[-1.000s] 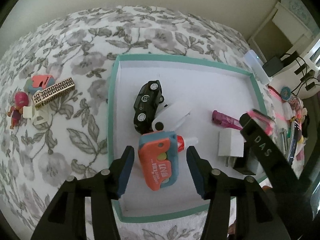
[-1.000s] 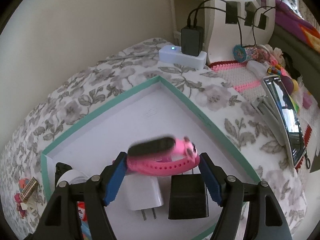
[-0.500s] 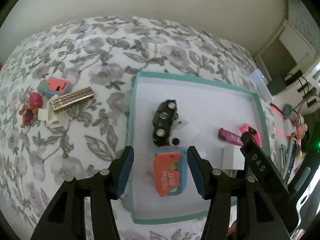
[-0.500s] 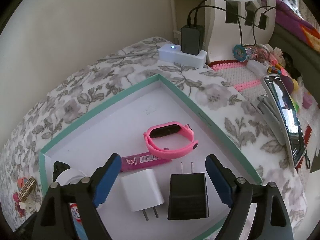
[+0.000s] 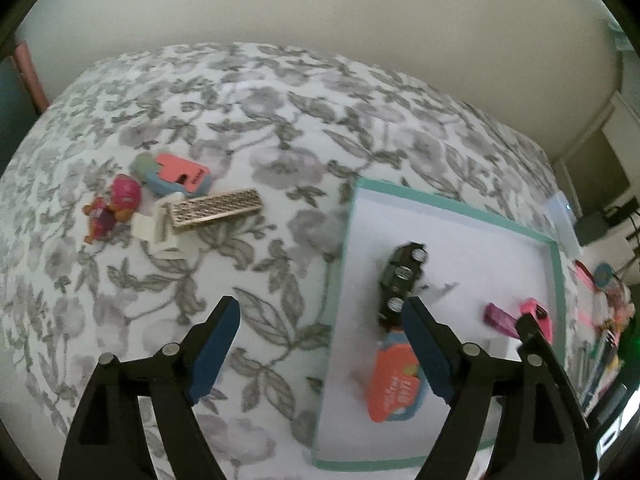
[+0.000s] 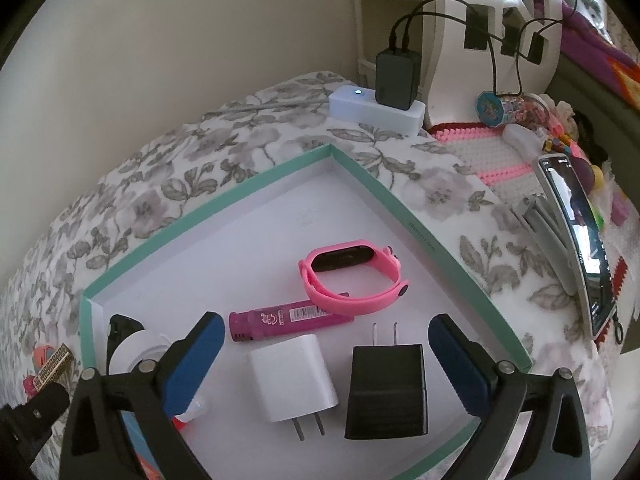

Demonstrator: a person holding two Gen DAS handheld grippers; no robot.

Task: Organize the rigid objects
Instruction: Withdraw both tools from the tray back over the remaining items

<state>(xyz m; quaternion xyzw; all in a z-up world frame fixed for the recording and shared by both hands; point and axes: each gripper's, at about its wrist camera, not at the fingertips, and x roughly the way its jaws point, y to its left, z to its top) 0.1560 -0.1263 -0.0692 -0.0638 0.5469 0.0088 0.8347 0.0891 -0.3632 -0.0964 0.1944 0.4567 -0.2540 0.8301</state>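
Observation:
A teal-rimmed white tray [image 5: 340,264] [image 6: 436,236] lies on a floral bedspread. In it are a black toy car [image 5: 400,280], an orange-and-blue pack [image 5: 394,388], a purple tube [image 6: 288,320], a pink watch [image 6: 352,276], a white charger [image 6: 296,380] and a black charger [image 6: 386,392]. My left gripper [image 5: 322,344] hovers over the tray's left rim, its jaws opening and holding nothing. My right gripper [image 6: 328,364] hangs above the two chargers, its jaws opening wide and gripping nothing. Left of the tray lie a doll [image 5: 114,208], a coral-and-blue piece [image 5: 178,174] and a patterned box [image 5: 216,210].
A white power strip with a black adapter [image 6: 394,80] sits past the tray's far corner. A phone [image 6: 576,240] and a pile of colourful small items [image 6: 520,112] crowd the right side on a pink knit mat. A wall runs behind the bed.
The right gripper let go of the pink watch, which now lies in the tray, and its jaws spread. The left gripper drew left off the orange pack and opened wider.

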